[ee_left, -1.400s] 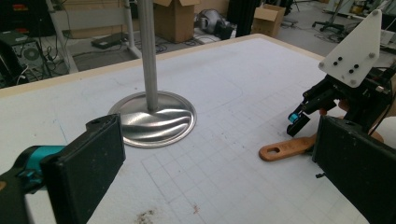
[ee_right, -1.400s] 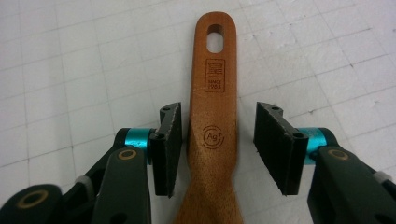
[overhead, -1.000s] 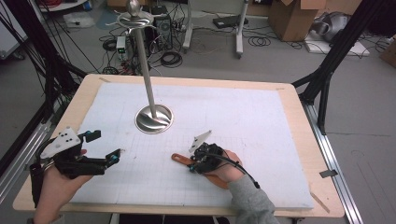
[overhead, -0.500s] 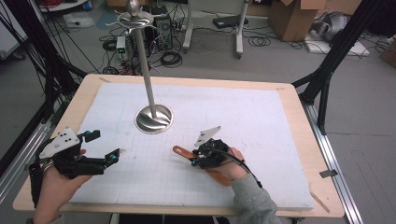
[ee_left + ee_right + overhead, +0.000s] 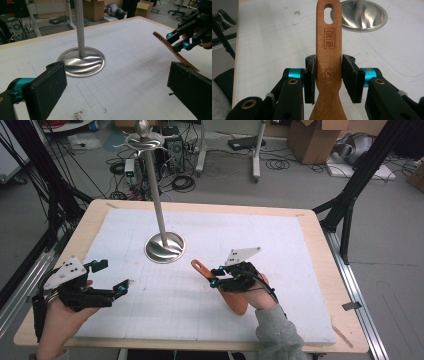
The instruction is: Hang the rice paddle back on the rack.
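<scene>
2 jaws of right hand-held gripper clamping spatula

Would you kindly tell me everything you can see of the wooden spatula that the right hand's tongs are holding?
The spatula looks like reddish-brown wood: a flat handle with an oval hanging hole near its end, a burnt-in square stamp reading "since 1905" and a round mark below it. It widens toward the blade. The right tongs clamp the handle from both sides, just above that widening. Seen from the high view, the handle end points toward the metal stand's base; whether the blade touches the table is unclear.
</scene>
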`<action>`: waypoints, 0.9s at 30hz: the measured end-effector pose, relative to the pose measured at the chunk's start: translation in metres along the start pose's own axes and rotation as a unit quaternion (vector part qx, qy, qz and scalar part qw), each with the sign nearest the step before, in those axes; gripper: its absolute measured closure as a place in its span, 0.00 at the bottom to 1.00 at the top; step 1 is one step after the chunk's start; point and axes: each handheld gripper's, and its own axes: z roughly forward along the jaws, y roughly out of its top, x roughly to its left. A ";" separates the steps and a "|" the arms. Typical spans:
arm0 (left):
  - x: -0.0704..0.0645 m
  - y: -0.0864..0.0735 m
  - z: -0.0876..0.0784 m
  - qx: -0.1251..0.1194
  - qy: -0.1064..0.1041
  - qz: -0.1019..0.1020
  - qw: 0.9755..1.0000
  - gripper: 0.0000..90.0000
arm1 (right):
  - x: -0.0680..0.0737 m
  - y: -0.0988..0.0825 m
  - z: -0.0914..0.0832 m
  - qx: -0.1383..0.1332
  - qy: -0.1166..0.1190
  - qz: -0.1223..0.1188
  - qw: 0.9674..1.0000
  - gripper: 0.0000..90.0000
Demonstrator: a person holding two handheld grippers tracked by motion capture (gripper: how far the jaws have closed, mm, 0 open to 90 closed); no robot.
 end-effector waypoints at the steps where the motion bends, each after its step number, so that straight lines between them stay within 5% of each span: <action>1: 0.000 0.000 0.000 0.000 0.000 0.000 1.000 0.03 | 0.000 0.001 -0.002 -0.005 -0.001 0.000 1.000 0.72; 16: 0.000 -0.001 0.001 0.002 0.000 -0.002 1.000 0.03 | 0.001 0.008 -0.033 -0.066 -0.018 -0.009 0.998 0.72; 27: 0.000 0.000 0.000 0.000 -0.005 0.002 1.000 0.03 | 0.002 0.010 -0.044 -0.085 -0.032 -0.009 0.996 0.72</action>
